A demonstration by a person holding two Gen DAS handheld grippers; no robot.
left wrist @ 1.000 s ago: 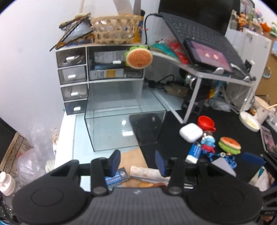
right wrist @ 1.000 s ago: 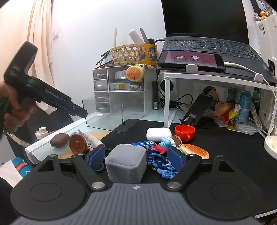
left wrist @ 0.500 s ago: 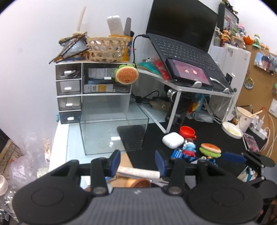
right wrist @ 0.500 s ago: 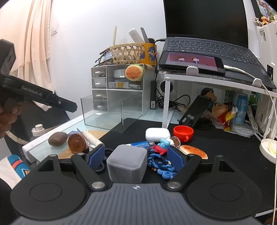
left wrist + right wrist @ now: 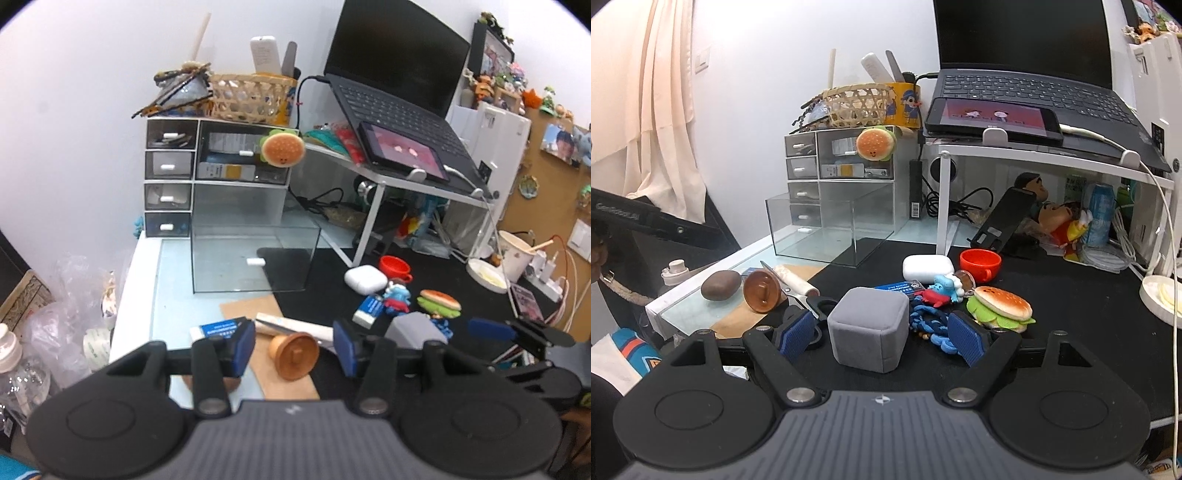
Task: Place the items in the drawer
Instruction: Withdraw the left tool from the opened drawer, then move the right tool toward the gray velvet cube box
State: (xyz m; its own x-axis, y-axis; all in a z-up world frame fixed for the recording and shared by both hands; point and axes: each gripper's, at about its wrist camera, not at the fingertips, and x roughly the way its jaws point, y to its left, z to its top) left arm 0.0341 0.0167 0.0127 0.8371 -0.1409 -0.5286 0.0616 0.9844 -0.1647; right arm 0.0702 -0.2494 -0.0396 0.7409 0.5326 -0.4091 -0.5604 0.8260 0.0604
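Right gripper (image 5: pixel 884 334): it is hanging low over the black mat (image 5: pixel 1071 295). Its two blue pads (image 5: pixel 798 334) are standing wide apart. It is not holding anything.
Grey box (image 5: pixel 868 328): it is sitting on the mat, right between the right gripper's pads. There is a gap on each side, so the pads are not touching it.
Left gripper (image 5: pixel 293 349): it is hanging above the near edge of the desk. It is open wide too, and nothing is in it.
Wooden top (image 5: pixel 293 354): it is lying on its side on the brown card (image 5: pixel 255 310), showing between the left gripper's pads but lower down, and not held.
Drawer (image 5: pixel 251 254): it is the clear one, pulled out from the small white chest (image 5: pixel 173 177). It is sitting past the left gripper, well apart from it. It is looking empty inside.
Eraser (image 5: pixel 218 328): it is lying just by the left gripper's left pad.
Scissors (image 5: pixel 792 291): they are lying by a white roll (image 5: pixel 796 282), near the wooden top.
Brown stone (image 5: pixel 722 284): it is resting on the glass, left of the wooden top.
Other things on the mat: a white case (image 5: pixel 927 267), a red cup (image 5: pixel 980 262), a blue toy (image 5: pixel 942 290) and a burger toy (image 5: pixel 999 306) are sitting behind the grey box.
Person: a hand (image 5: pixel 598 247) is showing at the left edge of the right view, on the left tool's handle.
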